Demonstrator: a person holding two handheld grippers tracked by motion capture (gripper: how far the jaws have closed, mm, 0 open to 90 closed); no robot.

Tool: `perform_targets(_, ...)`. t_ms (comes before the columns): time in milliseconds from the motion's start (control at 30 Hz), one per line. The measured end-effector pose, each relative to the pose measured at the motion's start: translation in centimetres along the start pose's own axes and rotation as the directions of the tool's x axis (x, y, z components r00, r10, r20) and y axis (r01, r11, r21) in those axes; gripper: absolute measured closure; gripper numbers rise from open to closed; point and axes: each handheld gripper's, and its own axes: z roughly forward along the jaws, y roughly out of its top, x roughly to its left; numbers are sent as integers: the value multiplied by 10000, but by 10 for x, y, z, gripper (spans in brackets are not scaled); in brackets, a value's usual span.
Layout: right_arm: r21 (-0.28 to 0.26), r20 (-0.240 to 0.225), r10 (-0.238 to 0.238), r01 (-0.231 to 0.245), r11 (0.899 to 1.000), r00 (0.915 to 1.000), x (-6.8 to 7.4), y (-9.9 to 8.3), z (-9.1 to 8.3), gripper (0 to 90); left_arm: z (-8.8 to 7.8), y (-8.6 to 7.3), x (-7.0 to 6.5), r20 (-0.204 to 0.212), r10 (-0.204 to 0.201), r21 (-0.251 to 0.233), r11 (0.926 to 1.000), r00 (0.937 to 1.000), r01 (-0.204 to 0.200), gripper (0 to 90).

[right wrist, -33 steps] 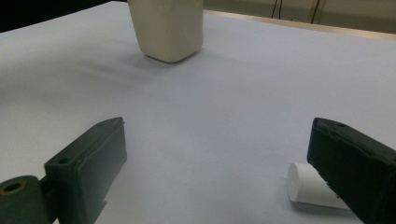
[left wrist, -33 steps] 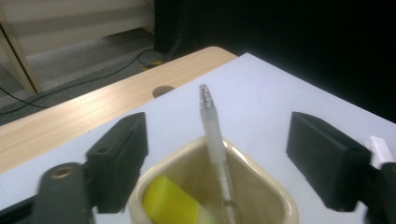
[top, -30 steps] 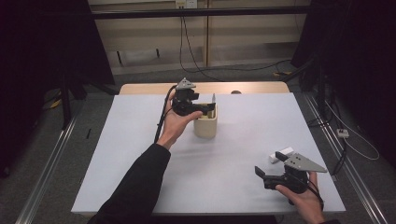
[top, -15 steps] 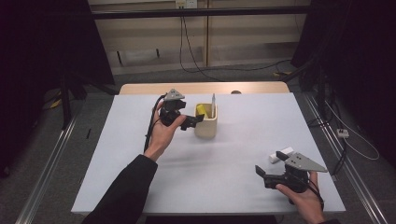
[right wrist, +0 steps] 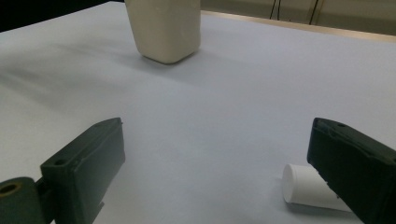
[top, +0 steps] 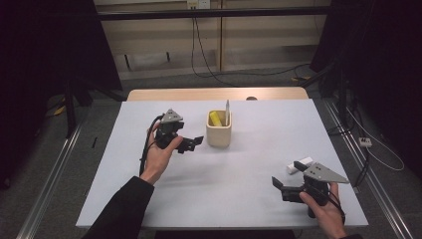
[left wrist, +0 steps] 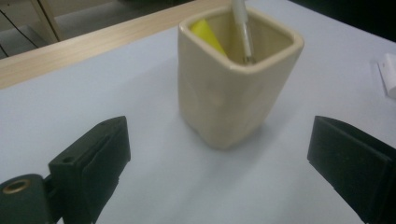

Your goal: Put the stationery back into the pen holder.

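— Where is the left gripper (top: 191,144) sitting right now?

— I am holding it just to the left of the cup (top: 219,129), low over the tabletop (top: 249,164), pointing at the cup's side. Its fingers (left wrist: 93,158) are standing wide apart with nothing between them; they have just been opening. In the left gripper view the cup (left wrist: 233,79) is standing upright a little ahead of the gap, not touching either finger.

— What is in the cup?

— I am seeing a yellow piece (top: 215,118) leaning against one inner wall and a thin white pen (top: 227,112) standing upright beside it.

— And the right gripper (top: 288,180)?

— I am keeping it well away from the cup, toward the near right corner. Its fingers (right wrist: 88,161) are spread wide and holding nothing. A small white cylinder (right wrist: 308,187) is lying on its side just beside the far one, farther from the cup; whether it is touching that finger I cannot tell.
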Motion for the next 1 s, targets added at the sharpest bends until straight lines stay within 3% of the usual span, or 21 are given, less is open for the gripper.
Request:
perform_targets(200,150,-180,114,-111,9998,9998,-4,1,3,51,-10,-22,-6,-167,-69,241,9997,9998,73,61)
perform_targets(267,217,-398,239,-230,9995,9989,-4,2,2,47,-14,-26,-8,-331,246,138,9996,9992,-241,61)
perform_targets(433,135,-490,316,-310,9994,9983,-5,2,3,48,-26,-39,-14,-482,408,156,9991,9980,-401,61)
perform_targets(800,70,-398,248,-245,9997,9989,-5,2,2,49,-49,-65,-18,-563,-93,-101,9999,9984,87,61)
perform_targets(967,76,-425,187,-184,9998,9989,-6,1,3,49,-59,-74,-20,-609,-157,-58,9999,9980,154,64)
perform_targets(1000,81,-394,187,-184,9998,9990,-6,1,3,49,-61,-76,-21,-797,-53,-81,10000,9968,47,64)
